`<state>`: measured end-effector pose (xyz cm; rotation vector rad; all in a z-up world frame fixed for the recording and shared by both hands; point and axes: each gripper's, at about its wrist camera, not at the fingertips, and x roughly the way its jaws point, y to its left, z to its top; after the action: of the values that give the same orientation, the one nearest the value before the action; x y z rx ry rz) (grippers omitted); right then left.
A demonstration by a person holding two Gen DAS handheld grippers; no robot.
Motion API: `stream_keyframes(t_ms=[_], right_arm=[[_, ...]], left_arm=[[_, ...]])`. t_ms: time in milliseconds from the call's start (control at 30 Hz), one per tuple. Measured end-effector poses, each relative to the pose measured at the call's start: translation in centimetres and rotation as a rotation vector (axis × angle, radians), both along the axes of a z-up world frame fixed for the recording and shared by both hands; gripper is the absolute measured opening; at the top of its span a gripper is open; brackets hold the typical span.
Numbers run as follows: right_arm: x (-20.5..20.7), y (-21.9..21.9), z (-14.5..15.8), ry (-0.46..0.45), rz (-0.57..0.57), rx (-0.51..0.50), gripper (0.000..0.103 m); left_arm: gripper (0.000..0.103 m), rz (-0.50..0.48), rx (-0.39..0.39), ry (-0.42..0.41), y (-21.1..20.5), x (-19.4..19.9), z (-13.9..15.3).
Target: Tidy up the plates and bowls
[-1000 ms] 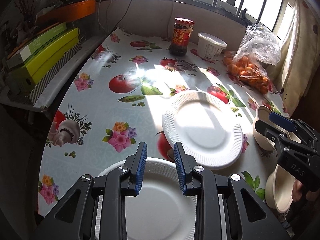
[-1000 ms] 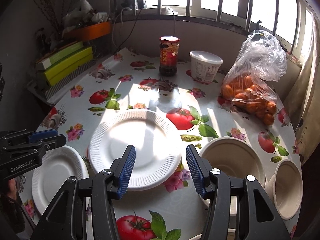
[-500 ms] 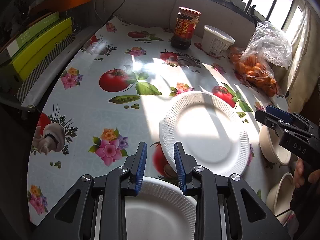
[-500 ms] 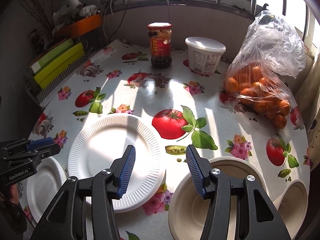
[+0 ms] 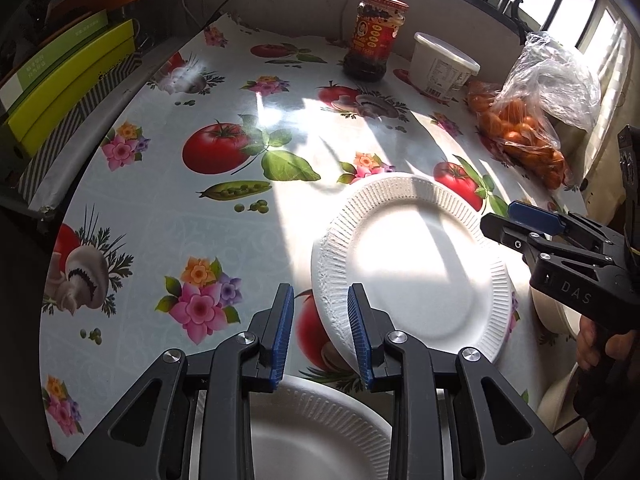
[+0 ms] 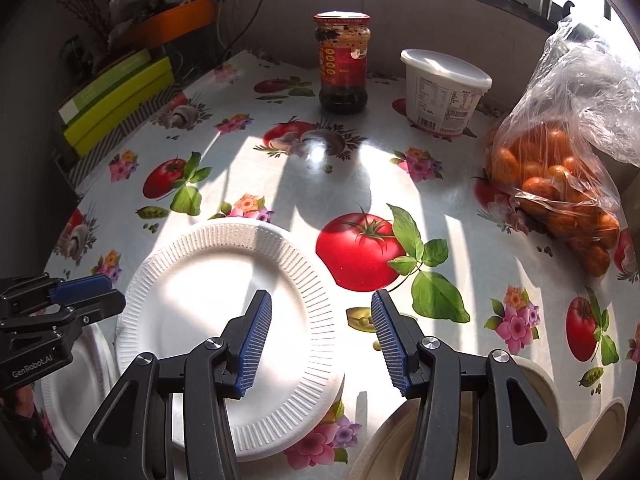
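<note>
Both grippers had come forward and down over the flowery tablecloth (image 5: 152, 220) in the last second. In the left wrist view the big stack of white paper plates (image 5: 416, 276) had sat higher in the frame a second before, well past the blue pads; now it filled the lower right, and its near rim came right in between the pads of the left gripper (image 5: 320, 334). The jaws stood apart, no wider and no narrower than before, and the right-hand pad looked to be at the rim — I could not tell if it touched. Nothing was clamped.

A smaller paper plate (image 5: 316, 428) lay at the bottom of that frame, under the gripper's arms.

In the right wrist view the right gripper (image 6: 320, 340) hung over the right edge of the same stack (image 6: 224, 312), in the lower middle of the frame. Its jaws had just closed a little, but they stood wide apart with nothing pressed between them. Two pale bowls (image 6: 380, 452) peeked in at the bottom right corner.

To me it looked like the start of a pick — the left gripper lining up on the rim of the stack. The plates and bowls lay unsorted, so nearly all of the tidying was yet to do.
</note>
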<state>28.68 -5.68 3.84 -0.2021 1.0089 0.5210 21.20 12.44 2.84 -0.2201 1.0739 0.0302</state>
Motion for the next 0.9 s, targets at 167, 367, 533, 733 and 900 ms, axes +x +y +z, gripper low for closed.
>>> stream_keyframes(t_ms=[167, 367, 533, 733, 900], right_arm=[[0.4, 0.4, -0.9, 0.020, 0.012, 0.006, 0.046], [0.5, 0.5, -1.4, 0.036, 0.013, 0.003, 0.039], [0.6, 0.5, -1.5, 0.039, 0.007, -0.010, 0.033], [0.7, 0.5, -1.6, 0.038, -0.002, -0.020, 0.026], [0.6, 0.3, -1.7, 0.039, -0.011, -0.020, 0.023]], left_arm=[[0.029, 0.006, 0.002, 0.015, -0.1, 0.3, -0.5], [0.029, 0.010, 0.003, 0.013, -0.1, 0.5, -0.7], [0.029, 0.005, 0.011, 0.017, -0.2, 0.6, -0.8], [0.024, 0.016, 0.001, 0.021, 0.0, 0.5, -1.1], [0.023, 0.014, 0.006, 0.019, 0.0, 0.5, -1.0]])
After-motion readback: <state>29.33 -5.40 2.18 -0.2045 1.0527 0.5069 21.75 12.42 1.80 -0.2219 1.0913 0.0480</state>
